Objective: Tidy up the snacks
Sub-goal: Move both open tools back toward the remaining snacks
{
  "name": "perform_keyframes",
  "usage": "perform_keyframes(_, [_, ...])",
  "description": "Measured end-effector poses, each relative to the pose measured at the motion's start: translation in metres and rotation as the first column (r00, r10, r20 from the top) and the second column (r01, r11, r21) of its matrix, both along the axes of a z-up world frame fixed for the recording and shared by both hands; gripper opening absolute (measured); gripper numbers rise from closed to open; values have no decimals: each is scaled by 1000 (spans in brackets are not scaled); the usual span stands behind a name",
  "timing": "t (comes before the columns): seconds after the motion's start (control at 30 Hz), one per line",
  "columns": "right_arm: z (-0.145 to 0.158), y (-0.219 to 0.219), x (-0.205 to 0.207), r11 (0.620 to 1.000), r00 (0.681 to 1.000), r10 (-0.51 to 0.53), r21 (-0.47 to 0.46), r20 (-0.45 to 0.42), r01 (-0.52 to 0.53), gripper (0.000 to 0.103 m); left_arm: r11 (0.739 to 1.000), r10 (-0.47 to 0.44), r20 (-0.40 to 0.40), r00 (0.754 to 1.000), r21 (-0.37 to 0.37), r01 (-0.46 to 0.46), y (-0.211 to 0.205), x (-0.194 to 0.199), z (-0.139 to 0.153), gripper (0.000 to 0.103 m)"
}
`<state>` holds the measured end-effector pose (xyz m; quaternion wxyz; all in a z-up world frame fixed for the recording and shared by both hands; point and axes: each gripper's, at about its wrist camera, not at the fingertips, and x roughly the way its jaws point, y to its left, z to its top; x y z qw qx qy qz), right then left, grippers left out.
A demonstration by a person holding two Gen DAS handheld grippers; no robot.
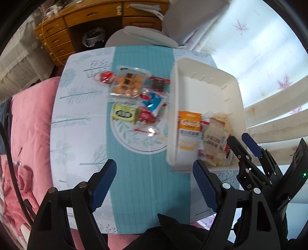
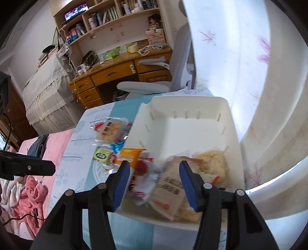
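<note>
Showing bookshelf (image 2: 107,17) only rightward

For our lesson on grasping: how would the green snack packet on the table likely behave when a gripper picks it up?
The green packet looks small and flat, so probably light. Its glossy wrapper may be slippery and crinkle rather than hold stiff. It touches a red packet, which might shift too.

We find bare floor across the far half of the white plastic rectangular bin (image 2: 192,130); wrapped snack packets (image 2: 169,188) crowd its near end, and its near wall rises there.
</note>
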<state>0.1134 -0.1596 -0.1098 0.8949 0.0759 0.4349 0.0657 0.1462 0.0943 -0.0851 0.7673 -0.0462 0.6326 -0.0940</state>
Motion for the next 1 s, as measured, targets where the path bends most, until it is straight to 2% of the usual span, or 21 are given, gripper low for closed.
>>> perform_keyframes(0.17, [5,40,-5,1000,1000,4,-16,-1,-4,62,1000,17,5,1000,-11,-17,50,-8,0,81])
perform_keyframes(0.4, [3,97,-13,999,999,-24,-27,-33,23,62,1000,31,12,999,0,-31,119,-15,-3,81])
perform_keyframes(0.63, [1,150,-11,997,994,-80,3,-74,80,63,1000,13,71,997,3,-13,182,-13,1,81])
perform_keyframes(1.0, [-23,194,4,969,955,-199,101,-222,226,63,998,-55,127,990,26,52,235,20,-5,81])
